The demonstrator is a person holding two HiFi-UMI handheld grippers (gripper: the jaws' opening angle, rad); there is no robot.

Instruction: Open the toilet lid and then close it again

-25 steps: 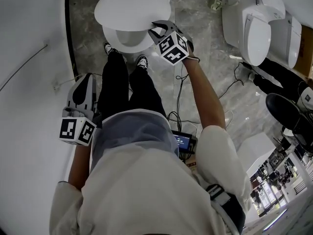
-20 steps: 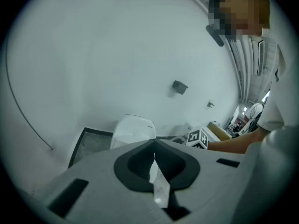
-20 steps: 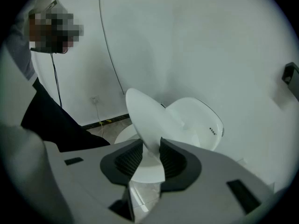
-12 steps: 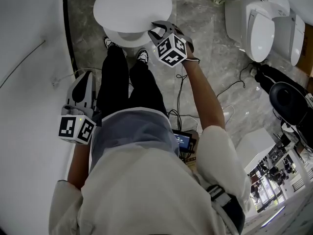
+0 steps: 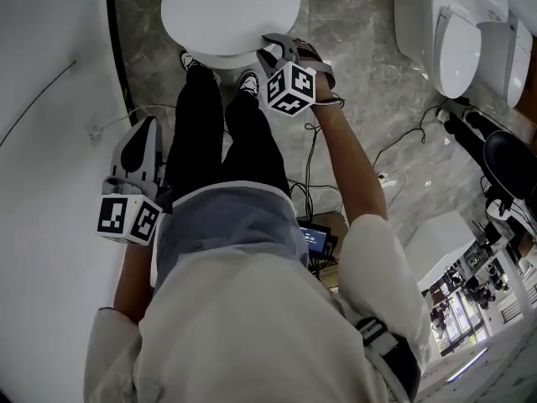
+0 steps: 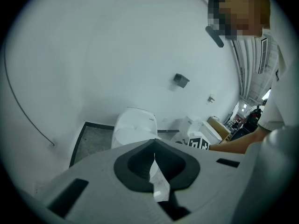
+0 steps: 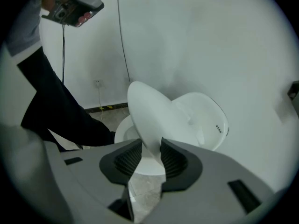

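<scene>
Reaching down, the person is holding the right gripper (image 7: 150, 155) astride the front edge of the toilet lid (image 7: 156, 113), which is tilting above the bowl (image 7: 122, 129); its jaws have just been opening, probably to release the lid softly, while the unneeded left gripper (image 6: 154, 158) is hanging clenched and empty.

The right arm stretches forward and downward. The jaws of the right tool (image 5: 270, 47) have just been opening and stand apart, loose around the edge of the toilet lid (image 5: 228, 11). The left arm is low at the side, and the left tool (image 5: 144, 131) has its jaws together, with nothing in them.
</scene>
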